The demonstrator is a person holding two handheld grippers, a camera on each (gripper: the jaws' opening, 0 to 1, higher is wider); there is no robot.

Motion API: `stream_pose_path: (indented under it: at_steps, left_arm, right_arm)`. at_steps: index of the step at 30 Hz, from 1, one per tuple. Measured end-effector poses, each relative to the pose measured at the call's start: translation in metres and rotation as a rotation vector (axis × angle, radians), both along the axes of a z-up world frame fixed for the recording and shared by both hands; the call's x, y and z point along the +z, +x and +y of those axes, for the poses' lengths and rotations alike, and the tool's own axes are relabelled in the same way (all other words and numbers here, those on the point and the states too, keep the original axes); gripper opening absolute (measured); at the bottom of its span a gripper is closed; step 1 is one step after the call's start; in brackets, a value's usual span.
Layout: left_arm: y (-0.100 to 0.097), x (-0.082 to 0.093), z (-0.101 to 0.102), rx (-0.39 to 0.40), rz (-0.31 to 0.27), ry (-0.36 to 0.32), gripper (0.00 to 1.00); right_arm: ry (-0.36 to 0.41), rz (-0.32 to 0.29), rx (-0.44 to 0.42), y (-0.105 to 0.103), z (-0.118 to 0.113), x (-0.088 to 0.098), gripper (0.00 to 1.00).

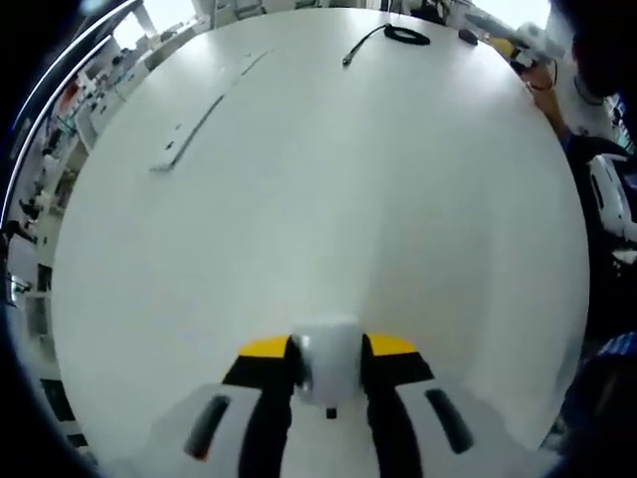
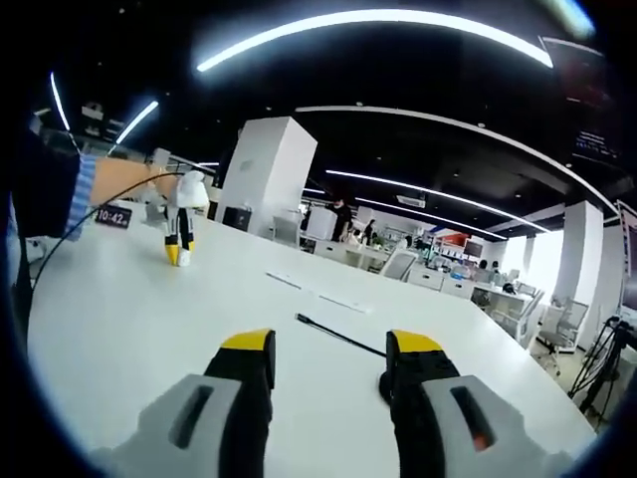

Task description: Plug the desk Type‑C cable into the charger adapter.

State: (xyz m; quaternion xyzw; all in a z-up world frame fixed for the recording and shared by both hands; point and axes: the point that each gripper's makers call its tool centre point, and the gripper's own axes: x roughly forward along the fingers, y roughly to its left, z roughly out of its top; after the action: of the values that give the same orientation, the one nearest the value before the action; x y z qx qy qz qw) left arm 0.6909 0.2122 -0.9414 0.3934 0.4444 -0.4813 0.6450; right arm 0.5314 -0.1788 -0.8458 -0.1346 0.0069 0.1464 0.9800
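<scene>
In the left gripper view my left gripper [image 1: 327, 347] is shut on a white charger adapter [image 1: 328, 368], which fills the gap between the yellow-tipped jaws. Far across the white table [image 1: 318, 219] lies the black Type-C cable [image 1: 398, 35], its coil at the far side and its loose end pointing toward me. In the right gripper view my right gripper [image 2: 330, 344] stands open above the table with nothing in it. The cable [image 2: 338, 336] runs across the table just beyond the jaws and passes behind the right one. At the far left a hand holds the left gripper [image 2: 178, 239] tips-down.
A thin pale strip [image 1: 204, 119] lies on the table's left part; similar strips [image 2: 343, 304] lie past the cable. A person's sleeve [image 2: 85, 194] is at the left. Office desks and chairs [image 2: 398, 264] stand beyond the table's far edge.
</scene>
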Motion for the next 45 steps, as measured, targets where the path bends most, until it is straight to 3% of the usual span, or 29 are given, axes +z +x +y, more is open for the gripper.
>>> stream_pose_path:
  at_steps: [5,7,19,33,38,45]
  left_arm:
    - [-0.008,0.000,-0.015,-0.037,0.001,0.005,0.26]
    - [-0.018,-0.001,-0.020,-0.004,0.040,0.003,0.26]
    - [-0.065,-0.003,-0.046,-0.134,0.040,0.039,0.26]
    - [-0.104,-0.004,-0.053,-0.186,0.058,0.038,0.26]
    - [-0.119,-0.003,-0.056,-0.188,0.086,0.001,0.26]
    - [-0.136,-0.003,-0.057,-0.231,0.057,-0.040,0.26]
  right_arm:
    - [0.000,-0.006,-0.002,-0.001,0.000,0.001,0.45]
    - [0.001,-0.005,-0.004,-0.001,-0.001,0.000,0.45]
    - [-0.011,0.008,0.002,-0.003,0.001,-0.004,0.45]
    - [-0.020,0.009,0.011,-0.005,0.006,-0.006,0.45]
    - [-0.025,0.010,0.017,-0.006,0.008,-0.007,0.45]
    - [-0.032,0.012,0.025,-0.007,0.011,-0.007,0.45]
